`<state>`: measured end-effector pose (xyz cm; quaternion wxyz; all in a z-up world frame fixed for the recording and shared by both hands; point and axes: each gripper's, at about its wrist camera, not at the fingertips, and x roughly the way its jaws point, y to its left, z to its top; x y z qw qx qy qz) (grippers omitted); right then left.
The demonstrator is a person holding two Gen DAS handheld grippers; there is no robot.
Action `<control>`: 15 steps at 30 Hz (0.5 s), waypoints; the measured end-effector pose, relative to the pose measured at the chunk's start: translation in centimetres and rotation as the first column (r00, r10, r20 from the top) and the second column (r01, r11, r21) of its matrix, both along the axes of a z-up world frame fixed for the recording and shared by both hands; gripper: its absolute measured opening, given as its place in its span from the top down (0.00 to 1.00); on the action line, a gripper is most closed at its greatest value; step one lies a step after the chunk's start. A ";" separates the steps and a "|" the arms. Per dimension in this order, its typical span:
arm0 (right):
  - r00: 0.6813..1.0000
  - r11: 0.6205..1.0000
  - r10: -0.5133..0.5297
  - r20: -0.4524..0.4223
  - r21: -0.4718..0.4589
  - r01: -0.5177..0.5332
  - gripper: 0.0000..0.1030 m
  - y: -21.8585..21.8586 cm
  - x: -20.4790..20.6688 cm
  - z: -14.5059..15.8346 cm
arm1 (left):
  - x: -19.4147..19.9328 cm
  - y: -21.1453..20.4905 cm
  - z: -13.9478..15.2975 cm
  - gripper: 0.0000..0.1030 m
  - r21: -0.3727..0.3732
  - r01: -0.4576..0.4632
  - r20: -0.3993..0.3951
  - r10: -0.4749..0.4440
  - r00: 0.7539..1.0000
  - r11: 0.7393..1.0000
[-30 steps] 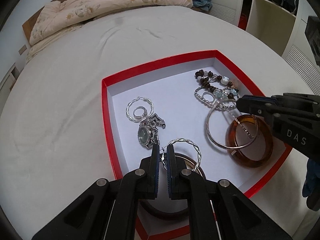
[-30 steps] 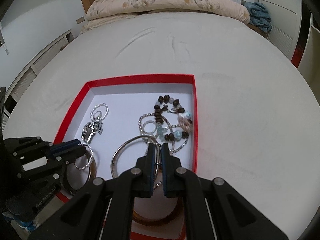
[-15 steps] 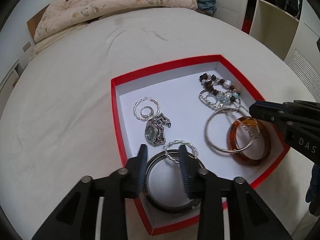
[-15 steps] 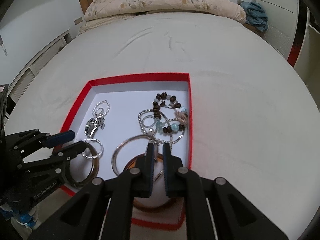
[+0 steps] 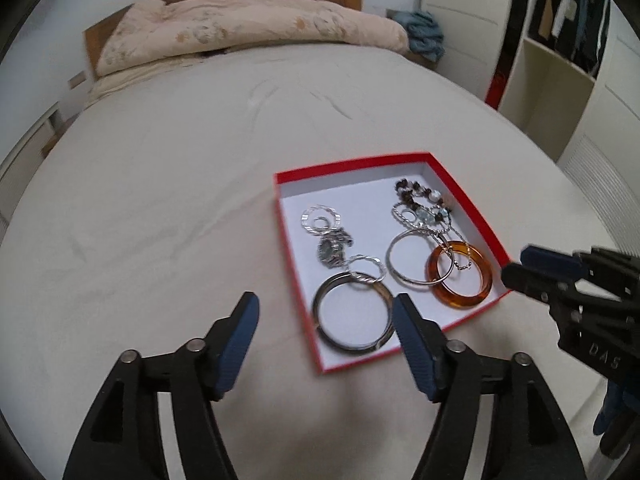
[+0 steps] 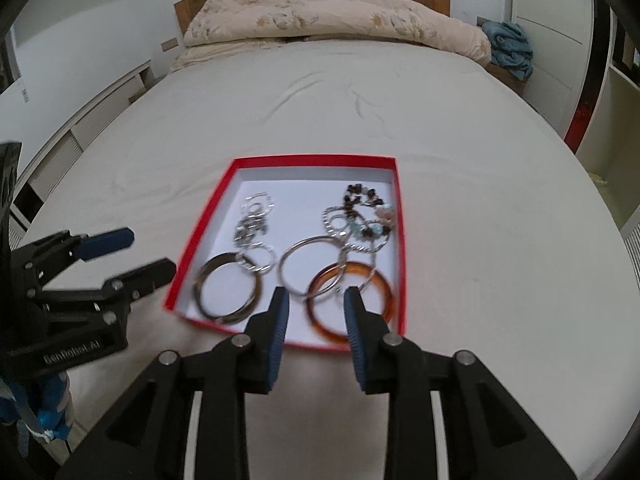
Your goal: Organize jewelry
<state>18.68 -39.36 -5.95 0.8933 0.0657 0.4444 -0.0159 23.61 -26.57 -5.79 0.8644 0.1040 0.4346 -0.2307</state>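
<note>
The left gripper [image 5: 324, 314] is standing wide open with nothing between its blue pads, its jaws having just been opening; it is hanging above the near left corner of the red-rimmed box [image 5: 352, 165], which is sitting on the pale bedspread [image 5: 160, 200]. The right gripper [image 6: 316, 308] is parted only partway, its jaws likewise having just been opening, and it too is gripping nothing; through its gap the amber bangle [image 6: 352, 304] is showing, lying flat on the white floor of the box.

All the jewelry is lying inside the box. The dark metal bangle [image 5: 354, 312] is resting at the near left, with a twisted silver hoop earring [image 5: 366, 268] overlapping its far edge. A thin silver bangle [image 5: 416, 256] is overlapping the amber one, and a fine chain appears to be draped across both, though motion blur is making that uncertain. Farther back, a wristwatch [image 5: 332, 246] is lying against a second twisted hoop [image 5: 320, 218], and a beaded bracelet [image 5: 424, 196] is sitting tangled with other silver pieces in the far right corner.

Both grippers look to be in a release-and-clear step, with pieces just set down. The next move probably calls for checking the bedspread for stray pieces, or else separating the overlapping rings, which would need a narrow, careful pinch on one thin band without dragging its neighbours.
</note>
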 end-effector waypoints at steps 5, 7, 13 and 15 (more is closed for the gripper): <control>1.000 1.000 0.021 0.017 -0.011 -0.021 0.73 2.9 -2.9 1.9 | -2.7 4.3 2.8 0.20 -0.014 -0.075 0.046 0.076 0.996 0.997; 0.999 1.000 0.029 0.028 -0.012 -0.029 0.73 4.0 -4.1 2.7 | -3.8 5.7 3.7 0.19 -0.015 -0.095 0.064 0.096 0.993 0.995; 0.996 0.998 0.058 0.070 -0.012 -0.057 0.73 7.8 -8.0 5.0 | -8.0 10.6 6.3 0.14 -0.018 -0.155 0.115 0.156 0.981 0.988; 0.994 0.998 0.069 0.082 -0.014 -0.068 0.73 8.9 -9.1 5.6 | -9.6 12.1 7.2 0.14 -0.012 -0.171 0.140 0.171 0.975 0.985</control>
